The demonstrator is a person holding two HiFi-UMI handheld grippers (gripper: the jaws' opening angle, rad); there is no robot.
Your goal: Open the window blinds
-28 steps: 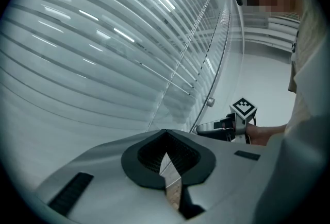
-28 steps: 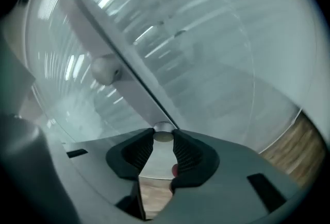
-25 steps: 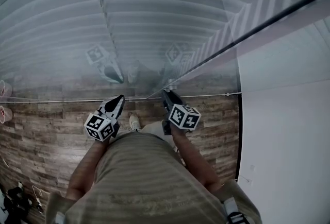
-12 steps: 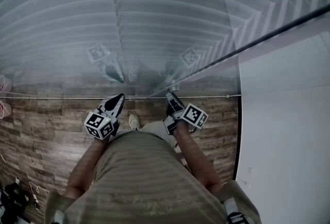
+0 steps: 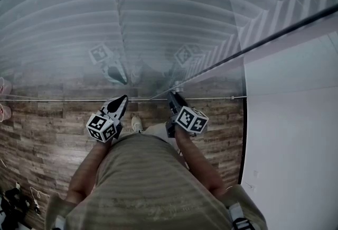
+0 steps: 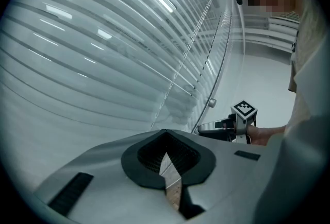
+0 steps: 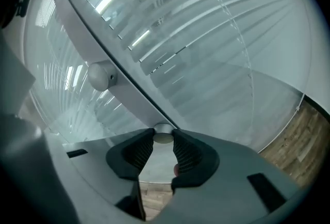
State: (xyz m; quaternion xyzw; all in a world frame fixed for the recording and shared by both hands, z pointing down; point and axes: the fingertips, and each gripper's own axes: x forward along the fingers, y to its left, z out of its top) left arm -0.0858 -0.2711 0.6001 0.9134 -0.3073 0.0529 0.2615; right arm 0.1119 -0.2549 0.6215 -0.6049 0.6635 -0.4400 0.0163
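Note:
Grey horizontal window blinds (image 5: 158, 12) hang behind a glass pane in front of me, their slats lying close together. A small round knob (image 7: 164, 137) sits on the slanted frame bar (image 7: 118, 84). My right gripper (image 7: 164, 141) is shut on this knob, and its jaws have just closed a little further on it. In the head view the right gripper (image 5: 172, 95) reaches the glass at the bar's lower end. My left gripper (image 5: 123, 99) hovers beside it, shut with nothing between its pads (image 6: 167, 164). The left gripper view shows the right gripper (image 6: 202, 127) from the side.
A second, larger knob (image 7: 100, 76) sits higher on the same bar. A white wall (image 5: 296, 134) stands close on the right. Wood-pattern floor (image 5: 42, 128) runs under the glass, with cables and dark objects (image 5: 16, 202) at the lower left.
The right gripper has rolled on the knob: its marker cube tipped to the right, then came back. The left gripper has stayed where it was.

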